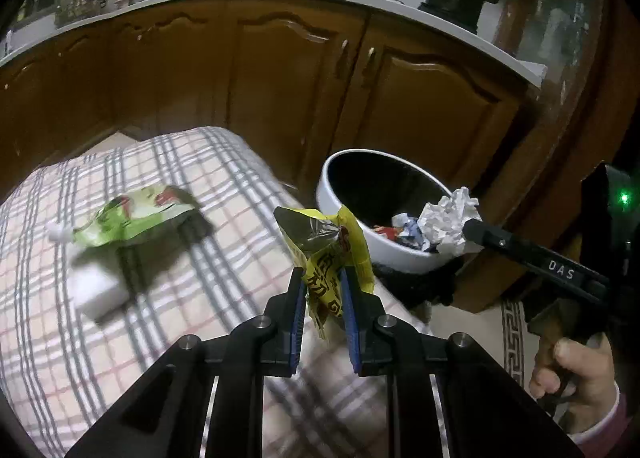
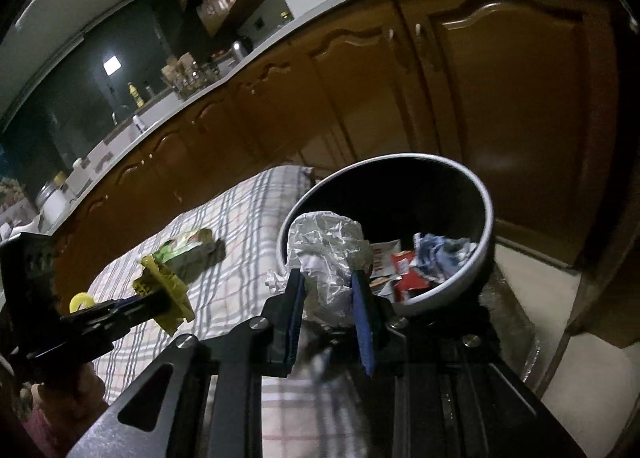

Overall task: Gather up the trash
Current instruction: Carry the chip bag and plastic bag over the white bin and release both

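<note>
On right tongs (image 1: 472,232), "DAS"; clamped on crumpled paper (image 1: 448,220); left tongs (image 1: 322,278) pinch yellow wrapper (image 1: 332,254), print unreadable.

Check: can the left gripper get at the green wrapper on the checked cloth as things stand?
Probably not yet. The left gripper is shut on a yellow wrapper, so its jaws are occupied. The green wrapper lies uncovered on the checked cloth, nothing blocking it.
</note>
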### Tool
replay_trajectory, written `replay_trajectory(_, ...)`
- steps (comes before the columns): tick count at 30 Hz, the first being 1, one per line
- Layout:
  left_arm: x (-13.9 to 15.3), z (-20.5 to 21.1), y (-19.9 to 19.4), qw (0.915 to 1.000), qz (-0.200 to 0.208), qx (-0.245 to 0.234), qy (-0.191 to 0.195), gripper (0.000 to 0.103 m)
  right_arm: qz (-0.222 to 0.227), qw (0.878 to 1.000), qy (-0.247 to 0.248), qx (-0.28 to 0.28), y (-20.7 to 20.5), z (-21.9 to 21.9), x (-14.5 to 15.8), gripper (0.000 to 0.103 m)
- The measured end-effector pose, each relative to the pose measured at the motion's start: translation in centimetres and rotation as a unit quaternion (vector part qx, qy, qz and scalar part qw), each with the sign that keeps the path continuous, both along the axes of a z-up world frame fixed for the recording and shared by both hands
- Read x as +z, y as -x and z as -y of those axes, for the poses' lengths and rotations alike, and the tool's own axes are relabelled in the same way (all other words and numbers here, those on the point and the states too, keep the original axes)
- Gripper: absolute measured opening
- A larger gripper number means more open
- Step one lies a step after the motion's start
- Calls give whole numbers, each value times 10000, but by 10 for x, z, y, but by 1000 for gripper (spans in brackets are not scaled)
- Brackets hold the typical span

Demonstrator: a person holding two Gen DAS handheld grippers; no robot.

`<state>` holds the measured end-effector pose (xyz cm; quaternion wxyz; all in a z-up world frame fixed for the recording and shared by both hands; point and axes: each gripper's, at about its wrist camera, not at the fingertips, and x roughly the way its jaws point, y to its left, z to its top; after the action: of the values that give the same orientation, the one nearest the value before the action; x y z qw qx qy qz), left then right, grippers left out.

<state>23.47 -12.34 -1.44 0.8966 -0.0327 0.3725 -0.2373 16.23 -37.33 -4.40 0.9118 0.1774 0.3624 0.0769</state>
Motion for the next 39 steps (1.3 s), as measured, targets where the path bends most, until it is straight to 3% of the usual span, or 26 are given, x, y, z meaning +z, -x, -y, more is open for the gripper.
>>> replay_trajectory(14, -1, 53, -34, 9993, 11, -376, -74, 16, 7, 9996, 60, -267, -14, 34, -1, 24)
replay_trajectory(32, -4, 90, -77, 9990, -70, -406, -163, 18, -110, 9994, 120, -310, -36, 50, -5, 24)
replay_trajectory(39, -9, 99, -93, 9990, -274, -351, -92, 22, -135, 9994, 21, -310, -45, 57, -7, 28)
